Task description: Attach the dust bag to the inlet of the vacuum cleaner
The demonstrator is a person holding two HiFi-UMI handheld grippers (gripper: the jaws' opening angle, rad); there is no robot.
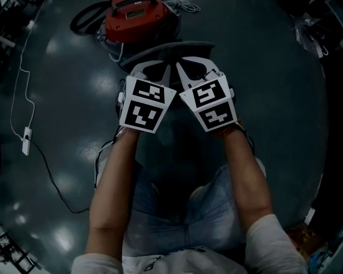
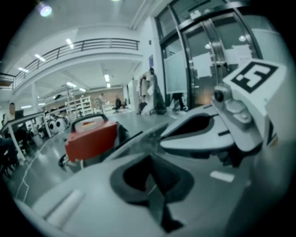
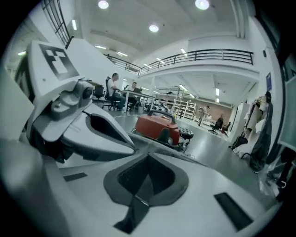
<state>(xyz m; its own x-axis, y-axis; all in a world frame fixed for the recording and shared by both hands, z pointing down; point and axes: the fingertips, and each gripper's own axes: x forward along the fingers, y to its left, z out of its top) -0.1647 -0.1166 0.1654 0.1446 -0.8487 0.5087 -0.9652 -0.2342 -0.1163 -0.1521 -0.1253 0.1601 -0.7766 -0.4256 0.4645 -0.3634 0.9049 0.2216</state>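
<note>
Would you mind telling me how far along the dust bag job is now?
Done: the left gripper and right gripper look shut on the grey dust bag. In hand: the bag is held short of the red vacuum cleaner. Left: bringing it to the inlet, not visible here, and attaching it.
</note>
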